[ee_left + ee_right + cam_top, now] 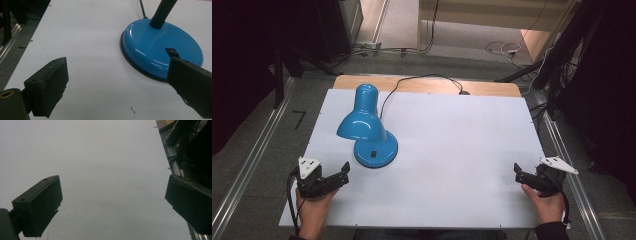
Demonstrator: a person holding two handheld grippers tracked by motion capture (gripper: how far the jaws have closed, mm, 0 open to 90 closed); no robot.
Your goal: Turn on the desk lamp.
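A blue desk lamp (362, 120) stands on the white table (452, 150) at its left half, shade tilted toward the far left, round base (375, 151) nearer me with a black switch (373, 154) on it. In the left gripper view the base (160, 47) lies ahead and right, with the switch (172, 52) just past the right jaw. My left gripper (343, 174) is open, a short way in front of the base, nothing between its jaws. My right gripper (518, 172) is open at the table's right edge, over bare surface.
The lamp's black cord (422, 79) runs off the far edge of the table. Metal rails (257, 150) flank the table on both sides. Cables (502, 49) lie on the floor beyond. The table's centre and right are bare white surface.
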